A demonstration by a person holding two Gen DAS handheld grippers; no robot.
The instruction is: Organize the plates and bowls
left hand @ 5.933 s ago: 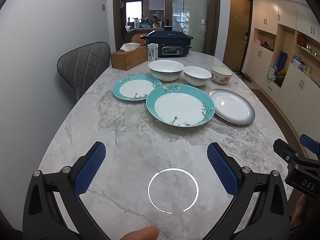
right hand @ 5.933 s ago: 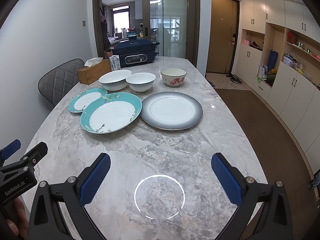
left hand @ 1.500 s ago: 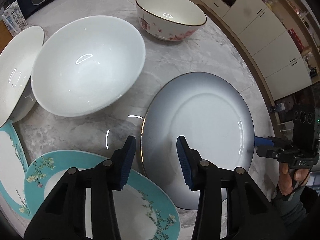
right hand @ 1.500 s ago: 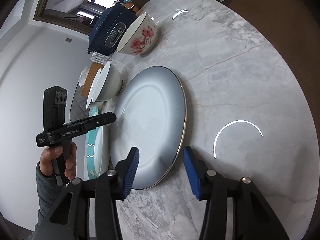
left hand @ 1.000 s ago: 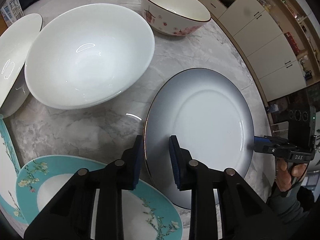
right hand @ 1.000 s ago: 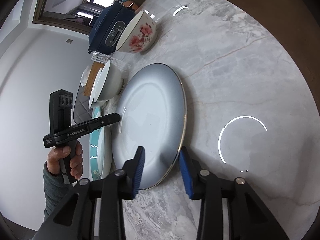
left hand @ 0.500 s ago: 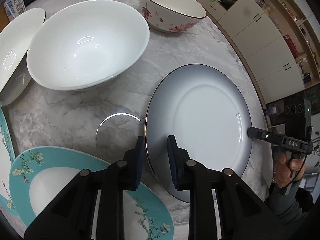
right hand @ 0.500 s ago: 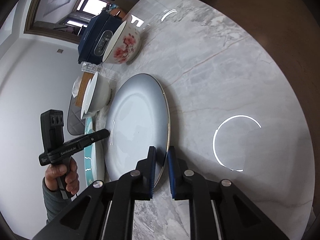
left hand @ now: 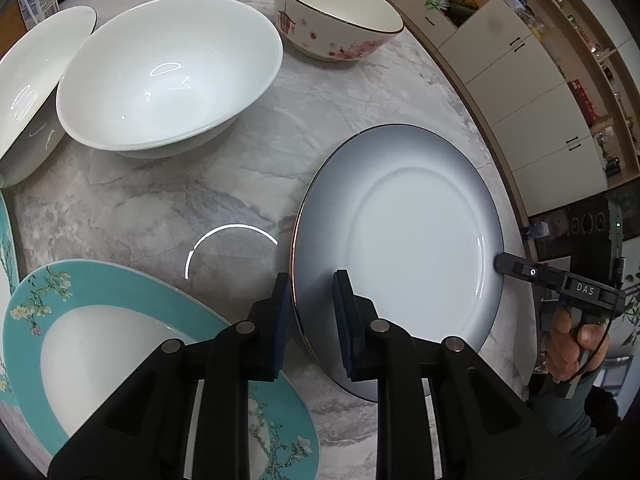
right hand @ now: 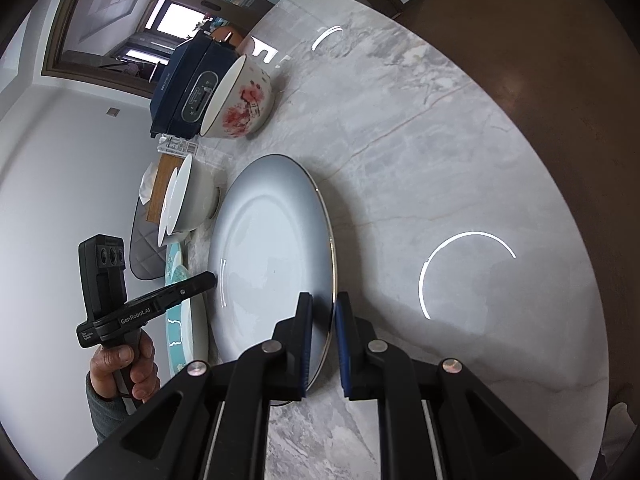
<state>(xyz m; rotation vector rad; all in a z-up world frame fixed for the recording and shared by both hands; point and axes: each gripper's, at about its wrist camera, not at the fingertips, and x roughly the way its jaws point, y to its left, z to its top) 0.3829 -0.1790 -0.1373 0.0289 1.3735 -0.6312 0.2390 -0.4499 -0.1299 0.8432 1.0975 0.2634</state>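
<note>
Left tongs (left hand: 310,310) are clamping the near-left rim of the grey-rimmed plate (left hand: 416,240); right tongs (right hand: 323,334) are pinching the opposite rim. Plate is sitting on the marble counter (left hand: 160,208), whether it's lifting I cannot tell. Teal floral plate (left hand: 120,344) is lying just beside it, white bowl (left hand: 168,76) and pink-blossom bowl (left hand: 336,28) are standing behind.
</note>
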